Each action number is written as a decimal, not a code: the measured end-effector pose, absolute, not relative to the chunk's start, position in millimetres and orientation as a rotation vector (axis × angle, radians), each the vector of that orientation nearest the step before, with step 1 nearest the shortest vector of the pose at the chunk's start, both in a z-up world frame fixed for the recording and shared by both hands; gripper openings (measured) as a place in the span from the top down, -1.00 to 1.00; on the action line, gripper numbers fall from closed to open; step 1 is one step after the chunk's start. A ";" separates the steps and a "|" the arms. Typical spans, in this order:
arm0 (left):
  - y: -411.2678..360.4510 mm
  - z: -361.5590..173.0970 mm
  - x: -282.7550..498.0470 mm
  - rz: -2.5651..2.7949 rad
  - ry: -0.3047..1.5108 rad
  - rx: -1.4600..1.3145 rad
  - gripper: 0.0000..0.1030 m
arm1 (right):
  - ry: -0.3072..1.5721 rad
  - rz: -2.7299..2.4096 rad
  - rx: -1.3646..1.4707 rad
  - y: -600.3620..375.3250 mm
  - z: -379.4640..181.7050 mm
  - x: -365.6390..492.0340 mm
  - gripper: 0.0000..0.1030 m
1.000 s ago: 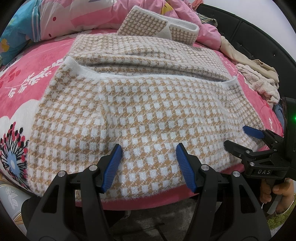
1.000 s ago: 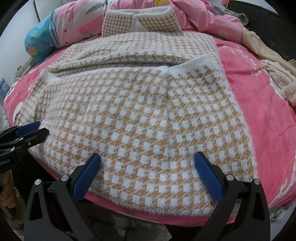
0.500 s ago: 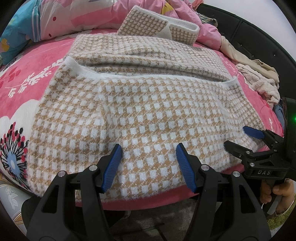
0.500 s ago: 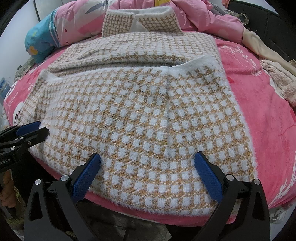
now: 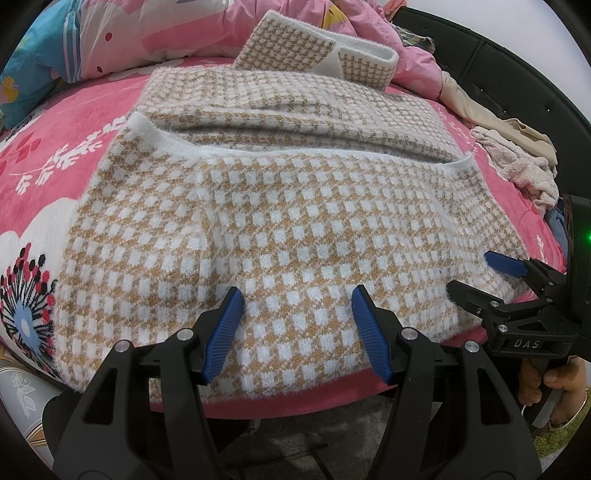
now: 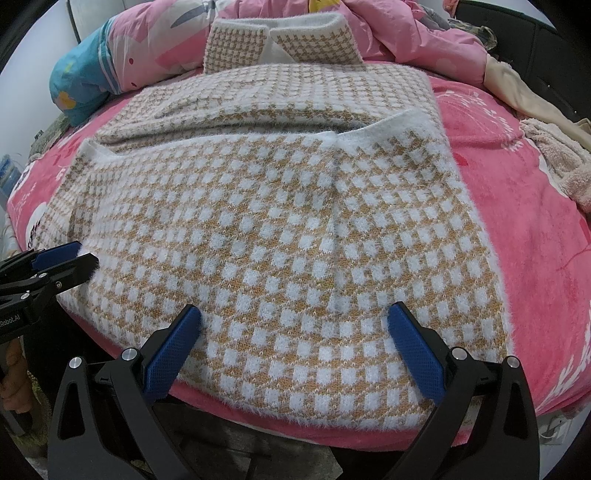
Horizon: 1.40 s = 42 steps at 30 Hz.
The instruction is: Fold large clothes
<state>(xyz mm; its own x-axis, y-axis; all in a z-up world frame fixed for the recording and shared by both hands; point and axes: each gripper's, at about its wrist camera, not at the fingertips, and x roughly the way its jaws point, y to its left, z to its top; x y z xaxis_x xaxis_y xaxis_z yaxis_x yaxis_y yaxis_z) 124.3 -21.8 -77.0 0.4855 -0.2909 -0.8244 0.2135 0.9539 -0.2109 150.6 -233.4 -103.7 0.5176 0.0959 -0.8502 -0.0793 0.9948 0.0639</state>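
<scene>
A tan-and-white checked fluffy sweater (image 5: 295, 221) (image 6: 277, 221) lies flat on the pink bed cover (image 5: 74, 122), its collar (image 5: 317, 59) at the far end and its lower part folded up over the body. My left gripper (image 5: 297, 299) hovers open over the near folded edge, with nothing between its blue pads. In the right wrist view the same gripper (image 6: 83, 254) shows at the sweater's left corner. My right gripper (image 6: 294, 310) stands open and wider over the near edge; the left wrist view shows it (image 5: 471, 271) by the sweater's right corner, a hand (image 5: 554, 376) on its grip.
A bunched pink quilt (image 6: 406, 33) and a blue pillow (image 6: 77, 85) lie beyond the collar. A beige cloth (image 5: 491, 118) and a pink towel (image 5: 517, 170) sit at the right, before a dark headboard (image 5: 517, 74). The bed's front edge drops to the floor just below the grippers.
</scene>
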 end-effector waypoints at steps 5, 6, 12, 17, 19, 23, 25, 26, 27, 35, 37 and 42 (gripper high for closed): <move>-21.8 -77.0 124.4 -0.307 1.019 -0.084 -0.15 | 1.021 0.105 0.018 -232.8 -102.2 149.8 -0.90; -21.7 -76.8 124.4 -0.307 1.019 -0.084 -0.15 | 1.022 0.106 0.017 -234.0 -104.5 152.1 -0.90; -21.5 -76.6 124.6 -0.307 1.019 -0.084 -0.15 | 1.023 0.107 0.017 -233.8 -104.2 151.8 -0.90; -21.5 -76.5 124.7 -0.307 1.019 -0.084 -0.15 | 1.024 0.107 0.017 -233.6 -104.0 149.7 -0.90; -21.7 -76.8 124.6 -0.307 1.019 -0.085 -0.15 | 1.024 0.108 0.016 -233.8 -104.2 151.2 -0.90; -22.6 -76.3 126.3 -0.311 1.017 -0.086 -0.15 | 1.023 0.112 0.019 -233.9 -103.3 149.3 -0.90; -20.7 -74.0 127.6 -0.324 1.013 -0.104 -0.16 | 1.019 0.126 0.030 -237.7 -102.6 148.7 -0.90; -19.2 -72.4 129.0 -0.331 1.012 -0.114 -0.16 | 1.019 0.134 0.033 -241.1 -101.2 150.7 -0.90; -16.5 -70.2 130.0 -0.338 1.010 -0.124 -0.16 | 1.016 0.143 0.038 -244.2 -98.7 150.0 -0.90; -1.7 -32.0 143.2 -0.343 0.934 -0.144 -0.27 | 0.952 0.207 0.161 -274.9 -64.3 145.9 -0.90; 4.0 -17.9 152.4 -0.339 0.910 -0.140 -0.28 | 0.923 0.220 0.178 -281.9 -48.0 148.4 -0.90; 19.8 16.5 185.6 -0.344 0.868 -0.147 -0.30 | 0.851 0.262 0.158 -285.0 -5.9 173.5 -0.90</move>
